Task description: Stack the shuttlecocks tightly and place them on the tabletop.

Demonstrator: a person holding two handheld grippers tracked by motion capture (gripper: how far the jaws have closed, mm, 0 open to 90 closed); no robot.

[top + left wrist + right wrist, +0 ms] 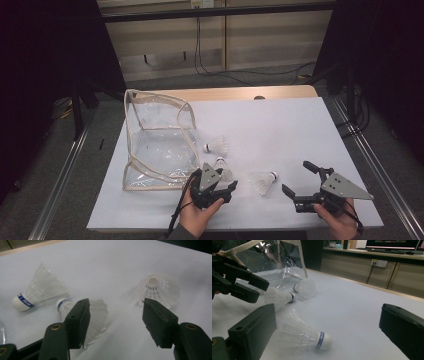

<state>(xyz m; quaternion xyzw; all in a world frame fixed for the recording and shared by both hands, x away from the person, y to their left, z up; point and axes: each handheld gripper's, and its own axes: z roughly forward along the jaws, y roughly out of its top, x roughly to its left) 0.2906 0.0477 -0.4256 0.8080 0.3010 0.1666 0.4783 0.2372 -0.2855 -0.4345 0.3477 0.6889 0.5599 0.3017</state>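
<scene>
Three white shuttlecocks with blue-banded corks lie on the white table (280, 125). One shuttlecock (216, 146) rests near the bag. A second shuttlecock (223, 168) (98, 312) lies just ahead of my left gripper (218, 178) (115, 317); its skirt pokes out from behind one jaw into the gap. The jaws stand apart and no pad presses on it. The third shuttlecock (262, 181) (304, 336) lies on its side just in front of my right gripper (297, 177) (328, 315), which is wide open.
A clear plastic bag (157, 145) with beige trim stands open at the table's left. A wooden strip (240, 93) runs along the table's far edge. Metal rails flank the table on both sides, and cables cross the floor beyond it.
</scene>
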